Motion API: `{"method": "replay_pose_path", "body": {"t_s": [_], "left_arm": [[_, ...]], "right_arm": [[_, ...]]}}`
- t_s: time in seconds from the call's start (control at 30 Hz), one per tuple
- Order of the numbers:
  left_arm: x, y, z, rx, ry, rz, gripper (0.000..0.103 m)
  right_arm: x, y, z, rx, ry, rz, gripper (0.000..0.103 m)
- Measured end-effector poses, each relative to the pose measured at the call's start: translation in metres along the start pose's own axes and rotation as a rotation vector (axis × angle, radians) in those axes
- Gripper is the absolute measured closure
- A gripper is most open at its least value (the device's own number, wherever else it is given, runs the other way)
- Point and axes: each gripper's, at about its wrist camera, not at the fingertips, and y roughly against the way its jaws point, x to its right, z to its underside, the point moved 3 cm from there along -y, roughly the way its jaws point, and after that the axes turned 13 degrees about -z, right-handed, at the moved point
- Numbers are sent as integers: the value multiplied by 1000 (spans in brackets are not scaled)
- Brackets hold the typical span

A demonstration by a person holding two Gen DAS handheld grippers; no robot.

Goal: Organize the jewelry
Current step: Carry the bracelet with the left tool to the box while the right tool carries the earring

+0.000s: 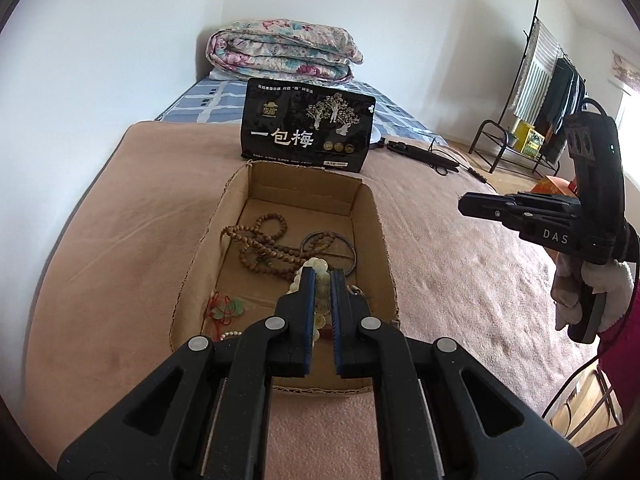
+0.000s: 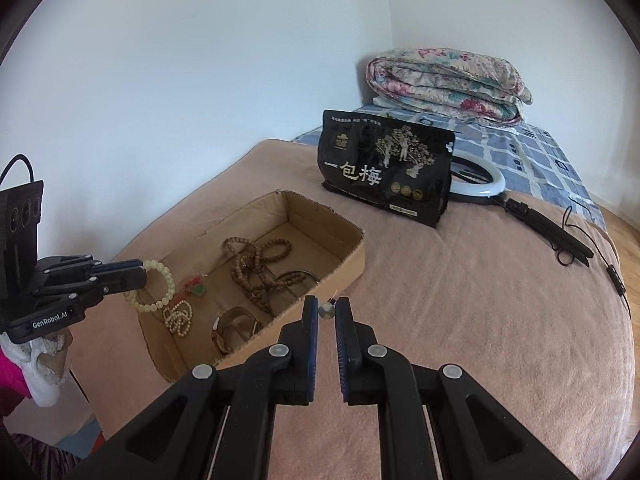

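An open cardboard box (image 1: 376, 216) (image 2: 352, 256) sits on a pink blanket. It holds brown bead strands (image 1: 264, 248) (image 2: 256, 264), a dark bangle (image 1: 344, 252), a red-and-green charm (image 1: 224, 308) (image 2: 196, 286), a small pearl strand (image 2: 178, 318) and a watch-like band (image 2: 236, 328). My left gripper (image 1: 321, 280) (image 2: 140, 274) is shut on a pale bead bracelet (image 2: 154, 286) and holds it over the near end of the box. My right gripper (image 2: 327, 310) (image 1: 464, 204) hovers just right of the box with a small silver ball earring (image 2: 326, 311) between its fingertips.
A black snack bag (image 1: 308, 126) (image 2: 384, 164) stands behind the box. A ring light (image 2: 480, 180) on a black handle with cable lies to the right. A folded floral quilt (image 1: 280, 50) lies at the far end of the bed. A clothes rack (image 1: 536, 92) stands right.
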Motion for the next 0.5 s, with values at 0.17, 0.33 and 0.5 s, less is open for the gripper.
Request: {"method": "replay_pose_path", "body": {"t_s": [0.17,0.33,0.5], "left_arm": [[-5,-5,3,-11,6,10,98],[-5,-12,5,-27,10,23,98],[0,-19,7,-37,-10,10,98]], "right_arm": [[-10,-29,-20,-8,23,-17,97],[-14,-59,-34,-22,22,-32,97],[-14,-83,-43,-42,24,-40,97]]}}
